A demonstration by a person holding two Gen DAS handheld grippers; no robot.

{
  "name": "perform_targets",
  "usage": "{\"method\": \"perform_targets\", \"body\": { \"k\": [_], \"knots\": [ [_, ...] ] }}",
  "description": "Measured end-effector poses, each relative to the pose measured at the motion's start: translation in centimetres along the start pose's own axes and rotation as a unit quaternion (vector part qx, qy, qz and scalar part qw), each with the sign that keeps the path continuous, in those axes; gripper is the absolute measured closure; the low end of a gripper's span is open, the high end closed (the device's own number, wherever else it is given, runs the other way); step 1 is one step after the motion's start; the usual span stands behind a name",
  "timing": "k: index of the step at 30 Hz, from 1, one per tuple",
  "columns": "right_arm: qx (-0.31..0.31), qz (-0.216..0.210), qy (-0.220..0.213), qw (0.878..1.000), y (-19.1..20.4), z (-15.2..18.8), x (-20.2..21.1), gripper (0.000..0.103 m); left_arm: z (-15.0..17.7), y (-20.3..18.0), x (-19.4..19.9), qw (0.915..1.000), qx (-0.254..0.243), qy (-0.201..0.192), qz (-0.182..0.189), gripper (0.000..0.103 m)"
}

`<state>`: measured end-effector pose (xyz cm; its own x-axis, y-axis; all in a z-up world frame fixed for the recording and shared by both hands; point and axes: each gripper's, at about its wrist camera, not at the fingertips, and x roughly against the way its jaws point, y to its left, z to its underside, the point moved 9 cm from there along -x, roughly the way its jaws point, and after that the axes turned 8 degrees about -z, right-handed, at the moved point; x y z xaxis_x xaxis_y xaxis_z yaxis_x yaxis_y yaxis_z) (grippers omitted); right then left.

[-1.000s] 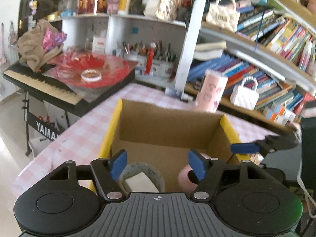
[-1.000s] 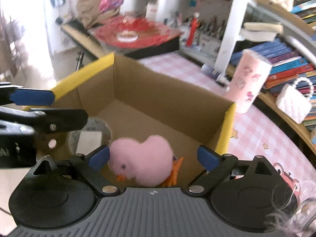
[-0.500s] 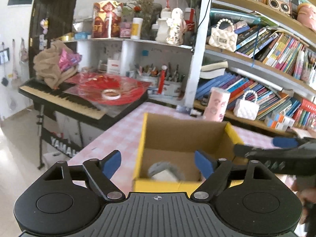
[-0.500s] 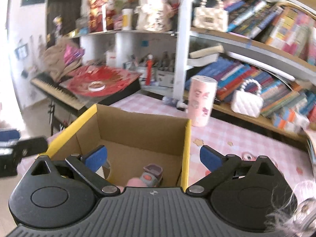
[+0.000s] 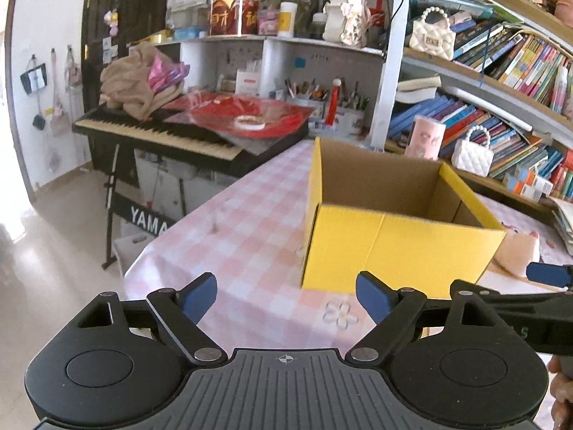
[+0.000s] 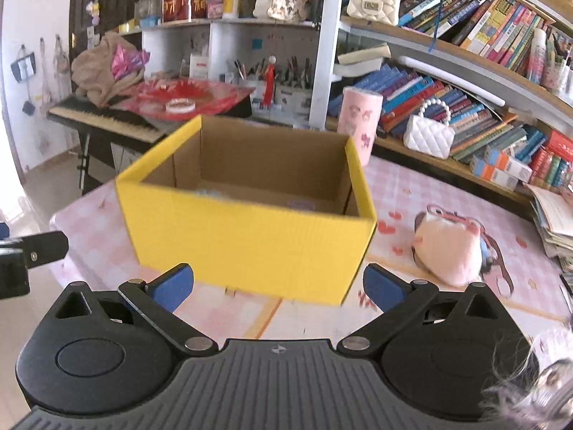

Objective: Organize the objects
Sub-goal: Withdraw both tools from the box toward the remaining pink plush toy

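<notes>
A yellow cardboard box with a brown inside stands on the pink checked table; it also shows in the right wrist view. Its contents are hidden by the near wall, apart from blurred shapes on its floor. My left gripper is open and empty, in front of the box and to its left. My right gripper is open and empty, just in front of the box. A pink plush bag lies on the table to the right of the box.
A pink printed cup stands behind the box. Bookshelves with white handbags line the back right. A keyboard piano with red film and cloth on it stands at the left, past the table's edge.
Both grippers have pulled back out of and away from the box. The pink plush chick and the tape roll stay inside it, now hidden by the near wall.
</notes>
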<state>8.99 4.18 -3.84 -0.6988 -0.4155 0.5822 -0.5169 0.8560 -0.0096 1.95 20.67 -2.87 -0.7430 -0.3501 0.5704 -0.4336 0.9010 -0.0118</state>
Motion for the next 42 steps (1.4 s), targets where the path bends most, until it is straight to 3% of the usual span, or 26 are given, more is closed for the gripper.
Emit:
{"method": "perform_targets", "body": {
  "k": [9,18,31,42],
  "knots": [
    [0.006,-0.002,0.012,1.0,2.0,2.5,1.9,0.001,2.3,0.4,1.7,0.9997,-0.021,0.011,0.005,0.014],
    [-0.017,0.015,0.023,0.999,1.6,5.0,3.7,0.001,4.2,-0.6,2.7,0.9984,-0.047,0.02,0.021,0.013],
    [-0.096,0.083,0.027,0.992,-3.7,8.7,7.6,0.001,5.8,-6.5,3.7,0.9897,-0.102,0.028,0.096,0.009],
    [-0.159,0.158,0.026,0.974,-9.5,11.5,11.2,0.001,6.7,-13.5,4.2,0.9719,-0.162,0.031,0.169,0.009]
  ]
}}
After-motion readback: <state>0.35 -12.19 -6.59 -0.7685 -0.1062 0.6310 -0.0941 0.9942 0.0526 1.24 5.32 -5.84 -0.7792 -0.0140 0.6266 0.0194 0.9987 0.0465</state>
